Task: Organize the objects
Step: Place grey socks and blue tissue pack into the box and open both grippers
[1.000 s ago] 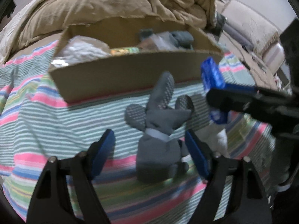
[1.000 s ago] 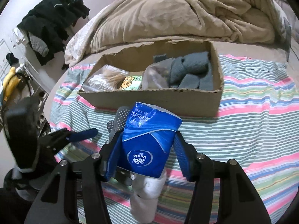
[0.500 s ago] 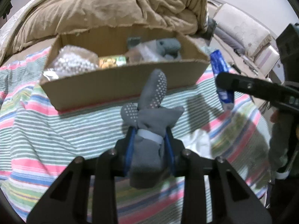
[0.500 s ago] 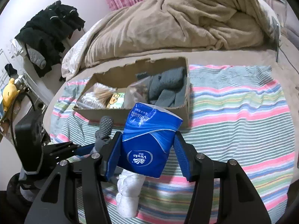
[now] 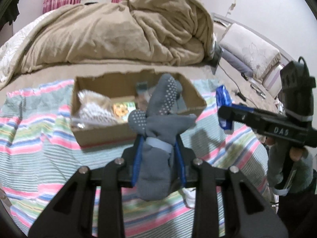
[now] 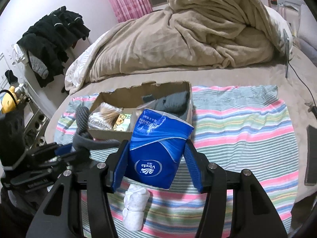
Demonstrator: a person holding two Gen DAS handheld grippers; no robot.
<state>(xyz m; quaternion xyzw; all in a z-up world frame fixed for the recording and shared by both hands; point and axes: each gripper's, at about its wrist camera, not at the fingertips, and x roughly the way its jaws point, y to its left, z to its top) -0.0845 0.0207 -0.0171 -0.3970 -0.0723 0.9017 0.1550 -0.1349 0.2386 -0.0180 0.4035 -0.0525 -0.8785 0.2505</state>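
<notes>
My left gripper is shut on a bundle of grey socks with white grip dots, held above the striped blanket in front of the cardboard box. My right gripper is shut on a blue Vinda tissue pack, also lifted above the blanket; it shows in the left wrist view to the right of the box. The box holds cotton swabs, a small printed pack and grey socks. A white rolled sock lies on the blanket below the right gripper.
A heaped tan duvet lies behind the box. Dark clothes hang at the left. A black flat object lies at the blanket's right edge. Pillows and cables sit at the bed's far right.
My left gripper closed on the grey sock bundle and lifted it off the blanket. My right gripper rose and drew back with the tissue pack.
</notes>
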